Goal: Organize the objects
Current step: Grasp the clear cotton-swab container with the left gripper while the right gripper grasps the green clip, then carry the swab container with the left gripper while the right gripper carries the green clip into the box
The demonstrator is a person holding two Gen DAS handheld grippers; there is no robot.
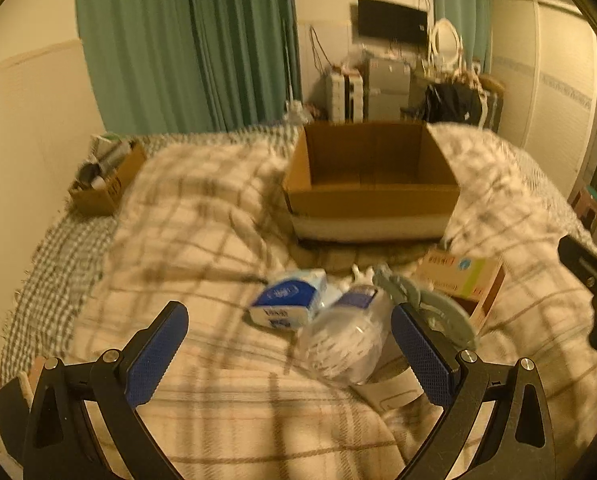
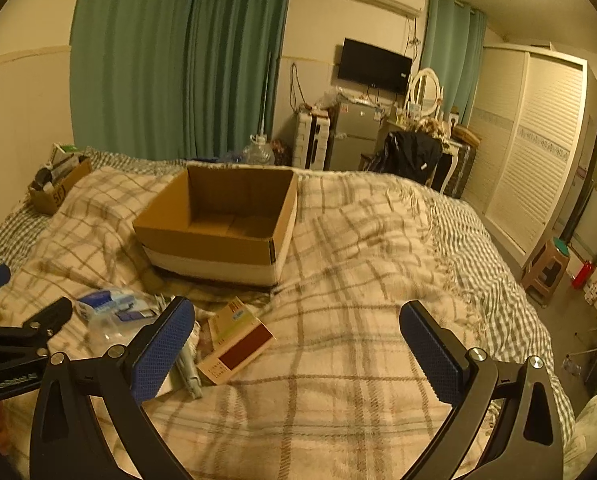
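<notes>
An open, empty cardboard box (image 1: 372, 196) sits on the plaid blanket; it also shows in the right wrist view (image 2: 218, 236). In front of it lie a blue-and-white tissue pack (image 1: 288, 298), a clear plastic bottle (image 1: 344, 340), a grey flat object (image 1: 430, 308) and a small carton (image 1: 460, 280), also in the right wrist view (image 2: 236, 340). My left gripper (image 1: 290, 354) is open, low over the blanket, with the bottle between its fingers but not touched. My right gripper (image 2: 298, 354) is open and empty over bare blanket, right of the carton.
A smaller cardboard box (image 1: 104, 178) full of items stands at the bed's far left. The blanket (image 2: 358, 320) is rumpled. Green curtains, a fridge, a TV and a dresser line the far wall. A stool (image 2: 546, 268) stands on the floor at the right.
</notes>
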